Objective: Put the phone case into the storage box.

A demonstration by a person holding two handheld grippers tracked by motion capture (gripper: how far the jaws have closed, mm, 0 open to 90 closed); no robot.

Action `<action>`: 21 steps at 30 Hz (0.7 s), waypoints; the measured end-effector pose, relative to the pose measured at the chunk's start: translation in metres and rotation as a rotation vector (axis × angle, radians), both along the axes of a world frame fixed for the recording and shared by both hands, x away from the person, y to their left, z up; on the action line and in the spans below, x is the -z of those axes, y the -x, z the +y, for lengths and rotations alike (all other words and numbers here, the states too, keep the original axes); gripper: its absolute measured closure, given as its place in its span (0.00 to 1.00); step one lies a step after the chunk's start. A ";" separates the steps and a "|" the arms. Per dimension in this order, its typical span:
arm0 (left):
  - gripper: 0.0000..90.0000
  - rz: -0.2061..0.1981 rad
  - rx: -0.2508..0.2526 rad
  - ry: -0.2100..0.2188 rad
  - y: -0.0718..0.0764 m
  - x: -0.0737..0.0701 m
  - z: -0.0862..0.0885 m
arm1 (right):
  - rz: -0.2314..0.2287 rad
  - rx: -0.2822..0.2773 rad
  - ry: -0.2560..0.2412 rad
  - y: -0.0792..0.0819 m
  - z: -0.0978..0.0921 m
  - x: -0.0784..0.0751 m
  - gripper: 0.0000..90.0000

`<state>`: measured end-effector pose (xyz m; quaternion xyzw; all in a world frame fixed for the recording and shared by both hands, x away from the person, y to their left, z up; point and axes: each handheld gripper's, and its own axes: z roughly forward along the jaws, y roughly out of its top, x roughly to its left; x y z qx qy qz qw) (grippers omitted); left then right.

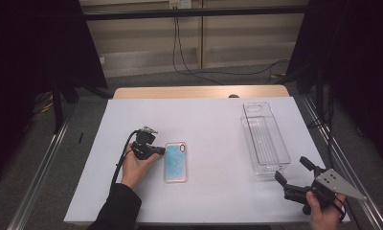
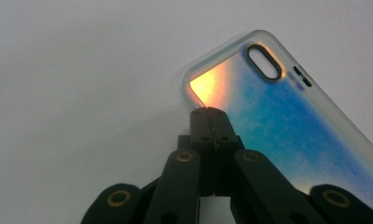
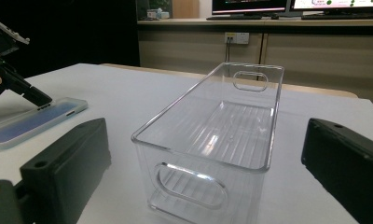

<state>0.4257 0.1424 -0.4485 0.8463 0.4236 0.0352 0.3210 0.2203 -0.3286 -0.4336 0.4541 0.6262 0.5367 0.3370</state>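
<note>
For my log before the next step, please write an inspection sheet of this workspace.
Surface: white sheet on a wooden table.
Job's things: phone case lying flat; clear bin to its right, nothing in it.
Clutter: nothing seen.
Grippers: left gripper shut, tips at the case's corner, grip on its edge cannot be told; right gripper open, near the bin, apart from it.
Cables: left gripper's cable; wall cables.
Surroundings: dark curtains, floor rails.

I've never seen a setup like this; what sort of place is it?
Probably a lab or test room: a white-covered table flanked by black curtains, monitors on a back counter, and a person working a hand-held gripper.
</note>
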 end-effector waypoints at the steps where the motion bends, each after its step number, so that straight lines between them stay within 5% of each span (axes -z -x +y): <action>1: 1.00 -0.003 0.003 -0.003 -0.001 0.000 -0.002 | -0.001 0.002 0.001 0.000 0.000 0.000 0.01; 21: 1.00 -0.027 0.021 0.001 -0.006 0.003 -0.017 | -0.003 0.002 0.000 0.000 0.000 0.000 0.00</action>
